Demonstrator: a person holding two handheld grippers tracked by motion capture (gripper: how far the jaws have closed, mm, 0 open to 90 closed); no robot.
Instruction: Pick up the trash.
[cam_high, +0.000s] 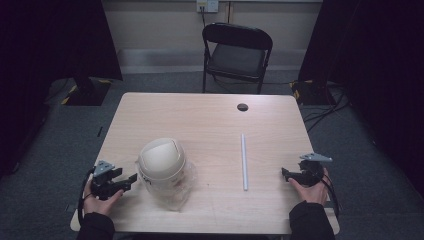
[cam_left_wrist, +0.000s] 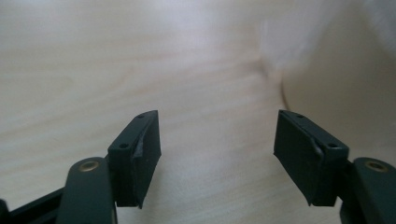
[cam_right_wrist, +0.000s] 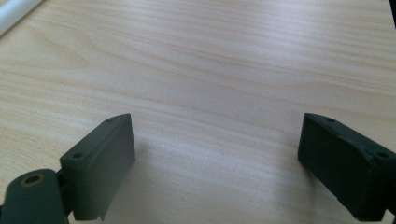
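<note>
One domed bin (cam_high: 161, 161), crinkly clear bag (cam_high: 176, 192)

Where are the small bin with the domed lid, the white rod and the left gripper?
small bin (cam_high: 161, 159), high view, on its domed lid.
white rod (cam_high: 244, 161), high view, on its middle.
left gripper (cam_high: 131, 179), high view, between its open fingertips.
</note>
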